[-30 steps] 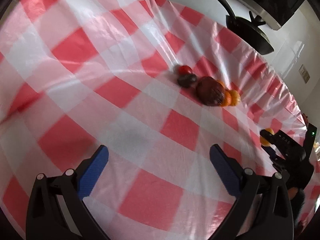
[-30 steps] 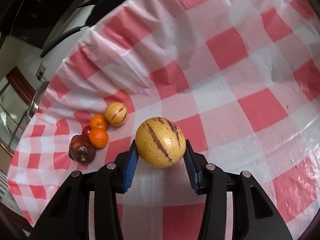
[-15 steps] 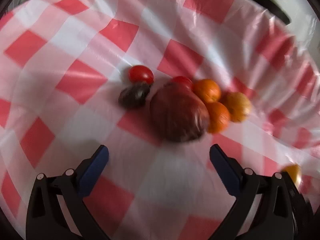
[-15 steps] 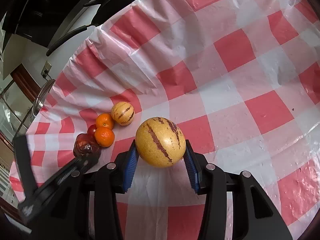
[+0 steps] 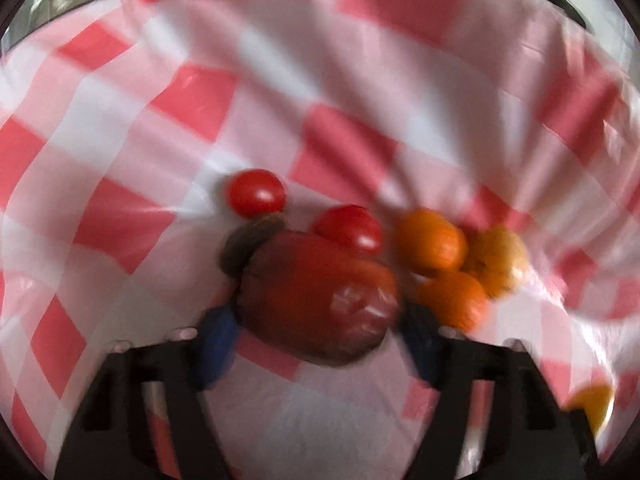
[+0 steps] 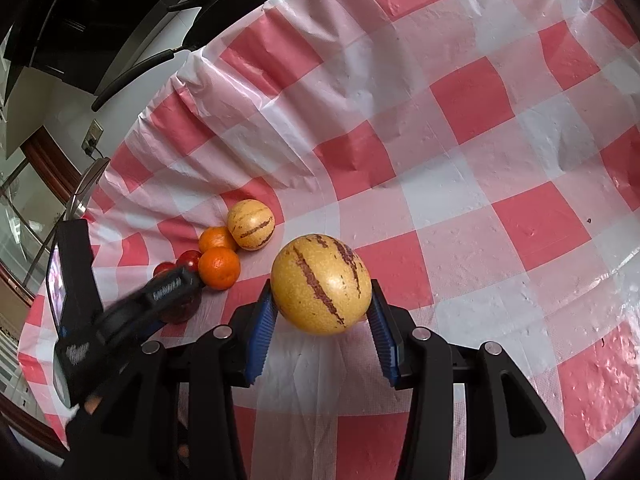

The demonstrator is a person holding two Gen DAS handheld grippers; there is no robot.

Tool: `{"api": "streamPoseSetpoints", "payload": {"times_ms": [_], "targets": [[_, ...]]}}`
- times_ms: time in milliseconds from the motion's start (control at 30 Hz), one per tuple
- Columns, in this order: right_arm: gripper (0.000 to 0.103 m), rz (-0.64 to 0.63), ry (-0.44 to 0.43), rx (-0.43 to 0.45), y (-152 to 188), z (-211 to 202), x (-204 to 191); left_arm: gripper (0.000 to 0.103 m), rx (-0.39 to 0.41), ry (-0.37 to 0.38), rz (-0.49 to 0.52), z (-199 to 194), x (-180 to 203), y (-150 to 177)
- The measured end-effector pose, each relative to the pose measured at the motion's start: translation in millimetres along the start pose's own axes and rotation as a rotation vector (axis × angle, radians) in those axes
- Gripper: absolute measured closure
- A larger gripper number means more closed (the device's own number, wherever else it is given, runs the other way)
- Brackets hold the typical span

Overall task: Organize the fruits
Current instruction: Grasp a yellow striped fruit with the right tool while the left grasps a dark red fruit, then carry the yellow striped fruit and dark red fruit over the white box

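Right wrist view: the right gripper (image 6: 322, 312) is clenching a round yellow melon with dark purple stripes (image 6: 320, 284) above the glossy red-and-white checked plastic tablecloth (image 6: 460, 160). Off to its left, the left gripper (image 5: 320, 340) has just been closing around a big dark-red wrinkled fruit (image 5: 320, 300); blur hides whether the pads are touching. A black frying pan (image 6: 240, 4) is sitting beyond the cloth's far edge.
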State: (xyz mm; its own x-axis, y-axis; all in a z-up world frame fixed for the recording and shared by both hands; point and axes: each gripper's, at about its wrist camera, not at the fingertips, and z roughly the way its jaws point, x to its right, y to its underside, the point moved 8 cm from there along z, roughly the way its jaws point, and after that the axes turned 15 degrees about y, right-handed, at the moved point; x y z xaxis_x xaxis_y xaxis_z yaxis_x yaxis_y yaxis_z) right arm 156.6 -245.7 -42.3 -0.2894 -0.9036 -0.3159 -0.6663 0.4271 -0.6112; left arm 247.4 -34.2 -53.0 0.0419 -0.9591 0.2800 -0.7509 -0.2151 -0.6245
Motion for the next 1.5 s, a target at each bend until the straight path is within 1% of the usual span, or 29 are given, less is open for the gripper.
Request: {"api": "streamPoseSetpoints", "payload": {"times_ms": [100,200,367,500,567,633,700,833,967,1033,1100,1133,1233,1267,1333,1500], "targets": [[0.058,0.002,-0.003,0.000,0,0,0,0.037,0.014,0.055,-0.024,-12,0,11],[0.058,0.004,-0.005,0.000,0,0,1,0.037,0.050,0.095,-0.029,-40,-2,28],[0.058,0.004,-0.006,0.001,-1,1,0,0.037,0.080,0.135,-0.088,-78,-20,61],[0.058,0.004,-0.007,-0.002,0,1,0,0.037,0.120,0.131,-0.148,-104,-37,84],[0.058,0.004,-0.006,-0.004,0,2,0,0.037,0.145,0.118,-0.156,-112,-45,85],[0.058,0.005,-0.003,-0.007,0,2,0,0.037,0.172,0.105,-0.163,-129,-47,91],[0.058,0.006,0.004,-0.009,0,3,0,0.037,0.178,0.099,-0.173,-144,-56,94],[0.058,0.014,0.015,-0.008,-1,3,2,0.037,0.182,0.095,-0.202,-169,-71,111],[0.058,0.025,0.014,0.004,-1,0,4,0.037,0.221,0.075,-0.194,-215,-86,136],[0.058,0.023,0.034,0.003,3,-5,4,0.037,0.246,0.058,-0.178,-241,-96,148],[0.058,0.027,0.035,-0.021,21,-19,1,0.037,0.267,0.034,-0.160,-268,-110,164],[0.058,0.031,0.018,-0.032,30,-25,-3,0.037,0.274,0.025,-0.158,-279,-118,171],[0.058,-0.010,-0.068,-0.081,71,-54,-32,0.037,0.285,-0.010,-0.180,-311,-150,198],[0.058,-0.040,-0.102,-0.091,90,-67,-45,0.037,0.289,-0.024,-0.198,-324,-164,210],[0.058,-0.116,-0.155,-0.110,124,-90,-71,0.037,0.297,-0.042,-0.220,-339,-182,225],[0.058,-0.330,-0.226,-0.129,198,-140,-123,0.037,0.324,-0.077,-0.292,-378,-234,267]]}}
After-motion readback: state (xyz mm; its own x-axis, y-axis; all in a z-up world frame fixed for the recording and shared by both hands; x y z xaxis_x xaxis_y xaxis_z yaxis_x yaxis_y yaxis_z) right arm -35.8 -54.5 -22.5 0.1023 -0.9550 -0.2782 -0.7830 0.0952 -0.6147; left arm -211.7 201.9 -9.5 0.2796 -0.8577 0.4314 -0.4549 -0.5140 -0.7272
